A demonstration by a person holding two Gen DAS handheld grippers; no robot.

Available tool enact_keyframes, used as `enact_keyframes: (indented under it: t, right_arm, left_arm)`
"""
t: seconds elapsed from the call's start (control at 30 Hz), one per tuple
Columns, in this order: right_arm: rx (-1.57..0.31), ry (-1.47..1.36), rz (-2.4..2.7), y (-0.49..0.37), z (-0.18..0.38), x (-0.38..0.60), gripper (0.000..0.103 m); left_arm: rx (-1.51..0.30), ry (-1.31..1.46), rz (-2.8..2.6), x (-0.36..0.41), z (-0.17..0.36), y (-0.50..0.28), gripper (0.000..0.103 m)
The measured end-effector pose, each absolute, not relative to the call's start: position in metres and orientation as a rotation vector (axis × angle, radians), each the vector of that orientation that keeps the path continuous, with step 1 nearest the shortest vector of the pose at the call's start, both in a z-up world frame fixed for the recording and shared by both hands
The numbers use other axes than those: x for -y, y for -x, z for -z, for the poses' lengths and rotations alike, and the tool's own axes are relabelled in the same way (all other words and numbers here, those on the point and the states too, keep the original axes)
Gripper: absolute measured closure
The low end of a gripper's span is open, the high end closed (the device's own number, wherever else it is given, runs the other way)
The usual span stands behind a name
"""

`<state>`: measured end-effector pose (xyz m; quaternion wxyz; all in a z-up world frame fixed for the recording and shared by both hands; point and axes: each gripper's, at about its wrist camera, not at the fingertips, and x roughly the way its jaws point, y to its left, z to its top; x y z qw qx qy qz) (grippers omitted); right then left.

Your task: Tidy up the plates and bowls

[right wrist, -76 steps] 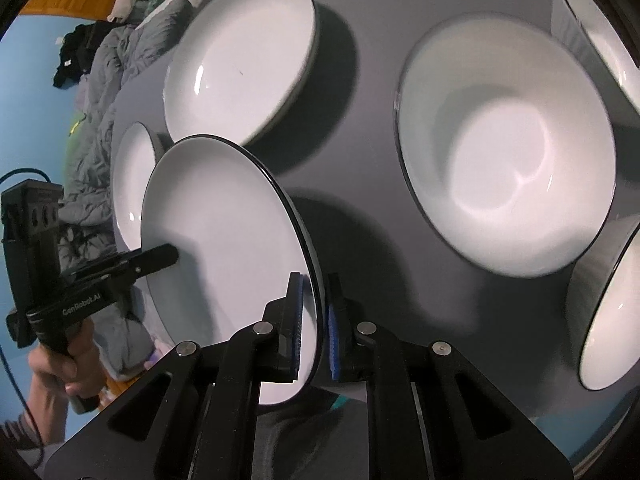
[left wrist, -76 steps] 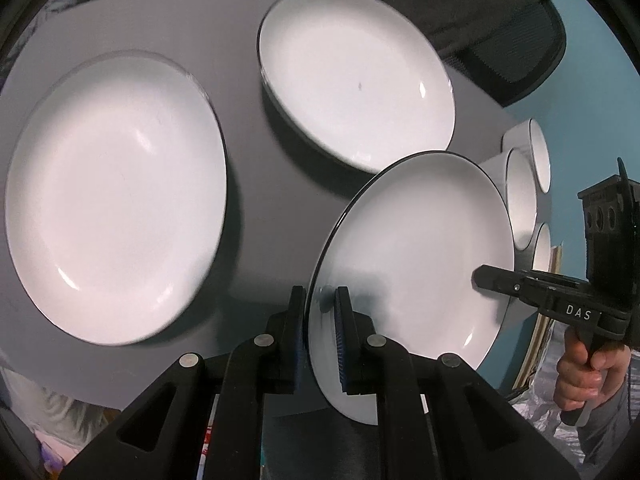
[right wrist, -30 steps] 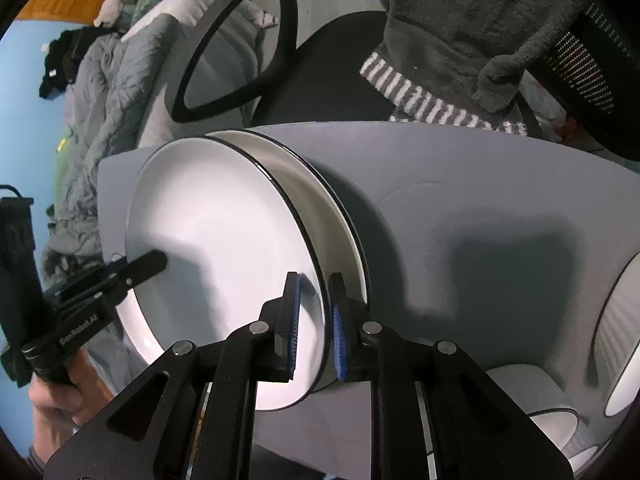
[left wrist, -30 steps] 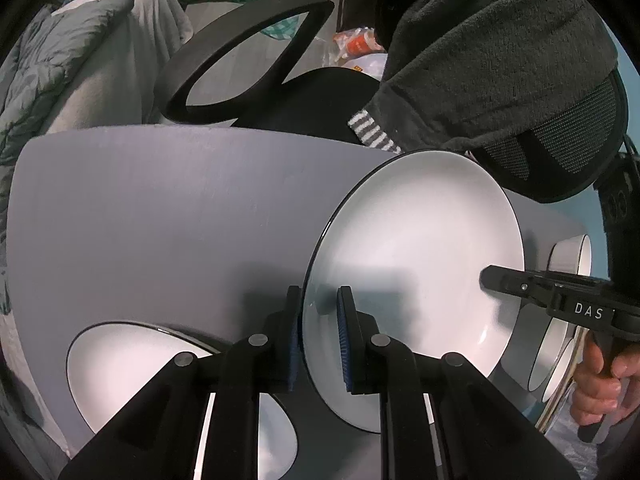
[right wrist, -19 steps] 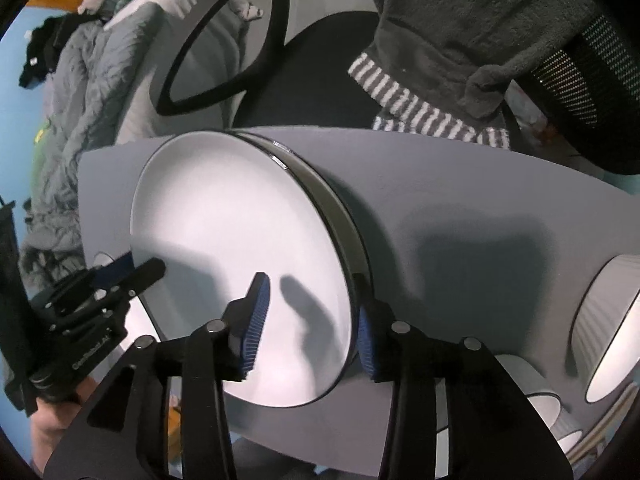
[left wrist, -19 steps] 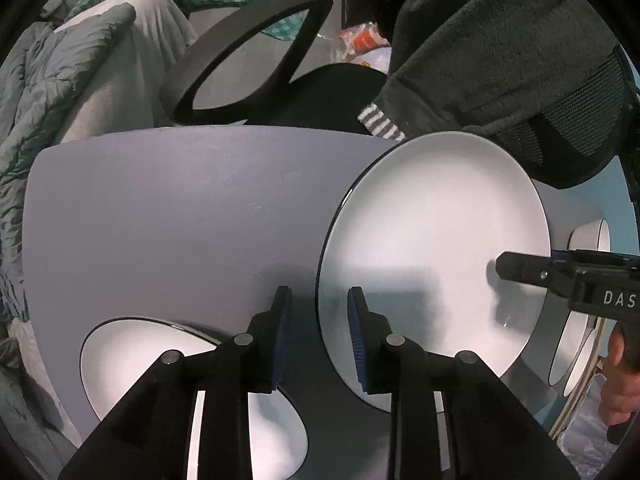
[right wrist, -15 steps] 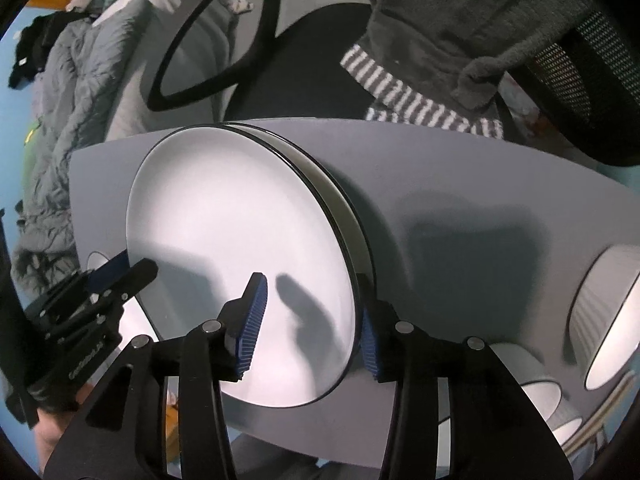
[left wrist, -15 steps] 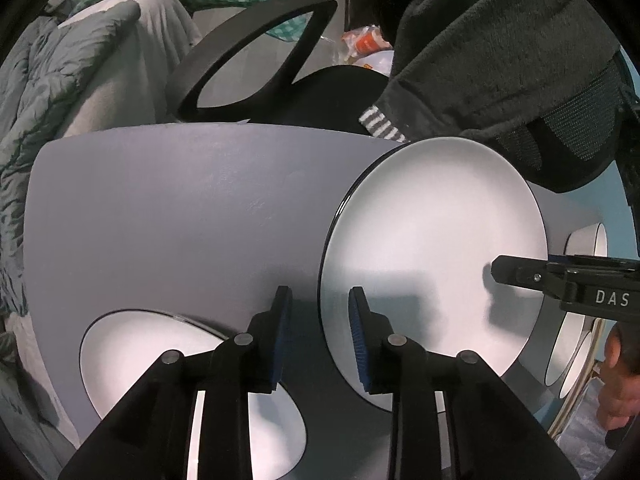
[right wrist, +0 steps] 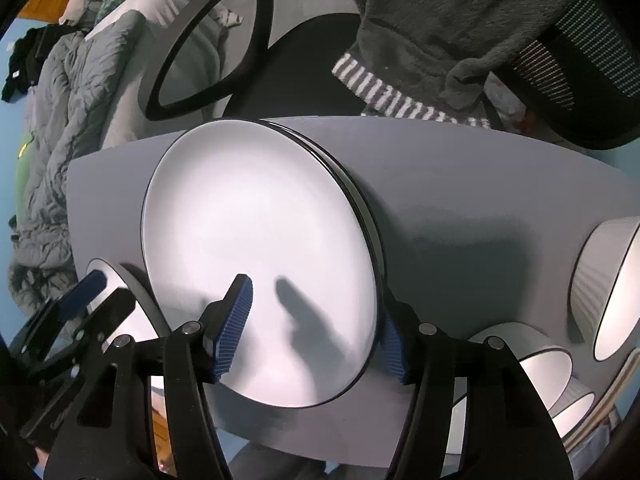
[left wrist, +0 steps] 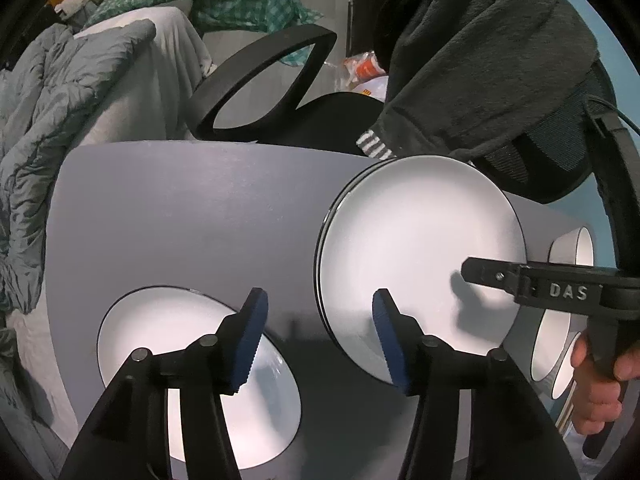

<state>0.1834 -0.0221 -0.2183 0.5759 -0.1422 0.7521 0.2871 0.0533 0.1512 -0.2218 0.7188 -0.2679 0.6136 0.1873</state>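
A stack of two white plates with black rims [left wrist: 416, 256] lies on the grey table [left wrist: 192, 208]; it also shows in the right wrist view [right wrist: 256, 240]. My left gripper [left wrist: 318, 336] is open and empty, its jaws straddling the stack's near-left rim. My right gripper [right wrist: 316, 324] is open and empty, its jaws either side of the stack's right rim; it also shows in the left wrist view [left wrist: 472, 272]. A third white plate [left wrist: 192, 376] lies under my left gripper, also visible in the right wrist view [right wrist: 132, 320].
White bowls [right wrist: 612, 288] sit at the right of the table, also in the left wrist view [left wrist: 572, 256]. A black office chair [left wrist: 280, 92] draped with a dark grey garment [left wrist: 472, 60] stands beyond the far table edge. Grey bedding [left wrist: 60, 120] lies to the left.
The plate held by both grippers was carried to the far side and set on another plate. Both grippers then opened wide and let it go.
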Motion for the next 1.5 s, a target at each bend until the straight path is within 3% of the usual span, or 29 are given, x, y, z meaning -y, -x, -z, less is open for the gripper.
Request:
enact_keyframes:
  t: [0.7, 1.2, 1.33, 1.5]
  right_arm:
    - [-1.631, 0.185, -0.622, -0.172, 0.2, 0.048, 0.038]
    - [-1.311, 0.394, -0.696, -0.142, 0.103, 0.044, 0.038]
    - [-1.236, 0.433, -0.735, -0.131, 0.082, 0.04, 0.038]
    - [-1.187, 0.454, -0.797, -0.119, 0.063, 0.033, 0.038]
  left_arm:
    - [-1.297, 0.676, -0.466, -0.142, 0.192, 0.001, 0.046]
    - [-1.182, 0.598, -0.49, -0.134, 0.133, 0.024, 0.045]
    - [-1.144, 0.574, -0.493, -0.134, 0.114, 0.031, 0.036]
    - [-1.103, 0.58, -0.494, -0.135, 0.098, 0.045, 0.035]
